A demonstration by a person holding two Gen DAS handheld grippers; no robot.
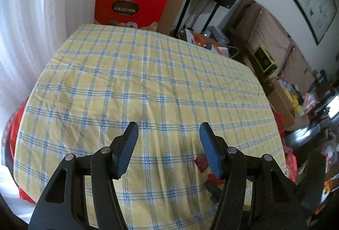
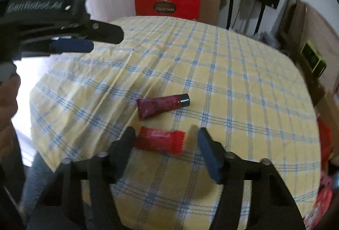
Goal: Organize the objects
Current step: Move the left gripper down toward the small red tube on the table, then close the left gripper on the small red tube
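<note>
While the right gripper (image 2: 166,139) hangs released around the red packet (image 2: 161,140), its left pad looks to touch one end and the right pad stands clear, so a lopsided close may skid the slick wrapper across the cloth (image 2: 233,92) or only crumple it. Just beyond lies the maroon tube (image 2: 162,105), near enough to get nudged. Left gripper (image 1: 168,141) hovers released, grasping nothing. Count: one packet, one tube, two grippers; behind the table, two red boxes (image 2: 167,4).

On my table (image 2: 233,86) the tube (image 2: 163,105) lies behind the wrapped packet (image 2: 161,141); boxes (image 2: 167,5) stand beyond the far edge
</note>
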